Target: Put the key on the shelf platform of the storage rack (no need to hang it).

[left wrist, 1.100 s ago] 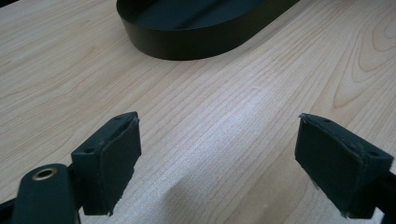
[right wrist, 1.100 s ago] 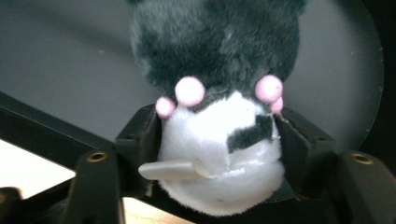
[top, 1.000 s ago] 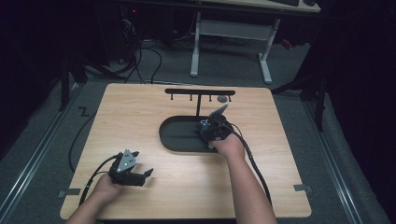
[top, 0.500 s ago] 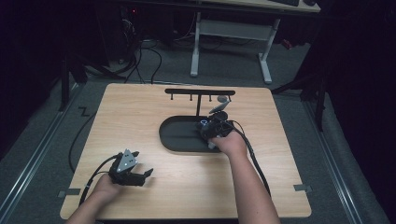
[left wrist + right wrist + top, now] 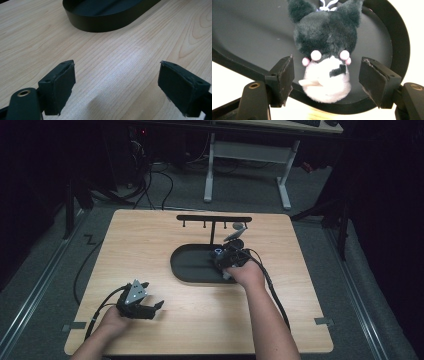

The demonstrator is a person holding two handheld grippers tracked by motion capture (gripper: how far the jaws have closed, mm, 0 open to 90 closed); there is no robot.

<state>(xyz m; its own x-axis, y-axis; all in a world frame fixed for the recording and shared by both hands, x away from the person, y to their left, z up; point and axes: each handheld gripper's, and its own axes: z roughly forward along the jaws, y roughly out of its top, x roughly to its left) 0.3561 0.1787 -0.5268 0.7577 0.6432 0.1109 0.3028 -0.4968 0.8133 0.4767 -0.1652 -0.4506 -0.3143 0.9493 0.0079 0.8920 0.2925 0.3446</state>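
Black-and-white plush (image 5: 325,62) lies in tray (image 5: 249,37) between right gripper's (image 5: 325,80) spread fingers; left gripper (image 5: 116,85) spread.

Lighting's pretty uneven here. The high view is dim and kinda soft, with the room around the table (image 5: 150,250) nearly black and only the wood top lit from above. The left gripper view is bright and sharp, with a pale glare patch on the wood. In the right gripper view the wood blows out to white behind the dark tray (image 5: 249,30), and the plush toy (image 5: 325,57) looks slightly fuzzy.
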